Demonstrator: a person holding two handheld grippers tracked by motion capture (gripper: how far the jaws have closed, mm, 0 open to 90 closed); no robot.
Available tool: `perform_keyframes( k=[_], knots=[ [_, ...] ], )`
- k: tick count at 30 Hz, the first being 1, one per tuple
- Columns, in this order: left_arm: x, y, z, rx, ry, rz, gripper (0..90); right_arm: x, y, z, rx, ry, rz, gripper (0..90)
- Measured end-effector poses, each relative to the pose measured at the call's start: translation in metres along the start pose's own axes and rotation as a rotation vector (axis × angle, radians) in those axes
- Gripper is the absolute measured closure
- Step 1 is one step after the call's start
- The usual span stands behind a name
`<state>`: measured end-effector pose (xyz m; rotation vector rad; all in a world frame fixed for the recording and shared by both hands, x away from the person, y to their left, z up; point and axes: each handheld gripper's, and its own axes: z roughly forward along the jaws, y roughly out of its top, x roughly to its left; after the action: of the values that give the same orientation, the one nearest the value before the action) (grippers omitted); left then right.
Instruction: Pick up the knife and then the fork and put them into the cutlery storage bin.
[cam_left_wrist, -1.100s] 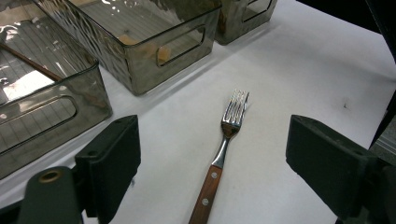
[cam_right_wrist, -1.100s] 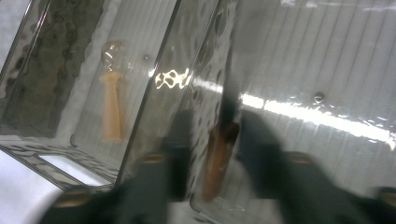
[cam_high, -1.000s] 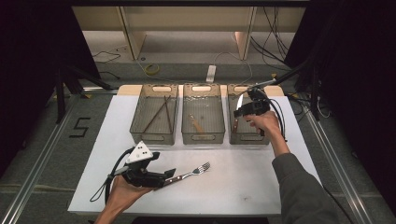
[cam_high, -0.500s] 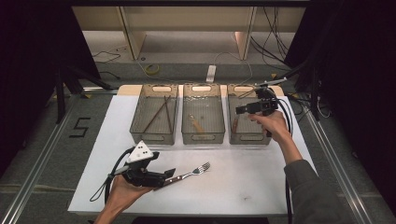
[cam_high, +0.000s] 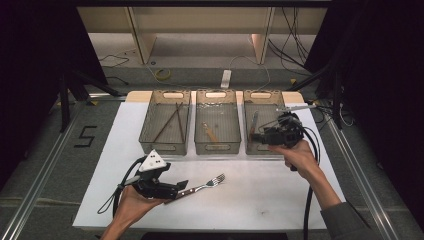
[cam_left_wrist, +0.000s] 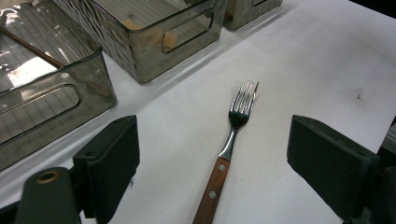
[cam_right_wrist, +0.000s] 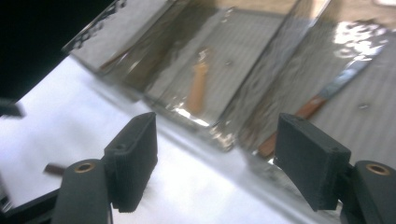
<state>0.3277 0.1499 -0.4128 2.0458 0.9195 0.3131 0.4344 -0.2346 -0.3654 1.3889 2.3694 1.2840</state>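
Wood-handled steel knife (cam_high: 254, 125) now lies in the smoked-plastic bin (cam_high: 263, 148) nearest the counter's right edge; right tongs (cam_high: 257, 136) just opened, empty, drawn back. Wood-handled fork (cam_left_wrist: 228, 154) lies between the left tongs' (cam_left_wrist: 212, 172) parted jaws: likely next.

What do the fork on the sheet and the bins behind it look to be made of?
Fork: shiny metal head and neck with bright glints, and a reddish-brown handle that looks like wood, with two rivets. Bins: smoky translucent plastic, it seems; glossy, rippled walls show the contents through them.
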Motion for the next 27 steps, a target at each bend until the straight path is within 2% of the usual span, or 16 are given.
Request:
perform_keyframes(
  k=[4, 8, 14, 20, 27],
  knots=[
    [0.002, 0.001, 0.003, 0.021, -0.007, -0.009, 16.7, 0.008, -0.018, -0.003, -0.029, 0.031, -0.002, 29.7],
    [0.004, 0.003, 0.006, 0.06, -0.032, -0.02, 16.8, 0.017, -0.035, -0.006, -0.053, 0.037, -0.029, 28.9],
    [0.002, 0.006, 0.012, 0.102, -0.039, -0.007, 16.8, 0.025, -0.063, -0.006, -0.075, 0.074, -0.055, 28.7],
    [0.002, 0.007, 0.018, 0.174, -0.045, 0.011, 17.3, 0.03, -0.081, -0.003, -0.069, 0.084, -0.096, 28.3],
    [0.002, 0.003, 0.026, 0.289, -0.016, 0.024, 18.0, 0.04, -0.09, 0.003, -0.069, 0.089, -0.132, 28.2]
  ],
)
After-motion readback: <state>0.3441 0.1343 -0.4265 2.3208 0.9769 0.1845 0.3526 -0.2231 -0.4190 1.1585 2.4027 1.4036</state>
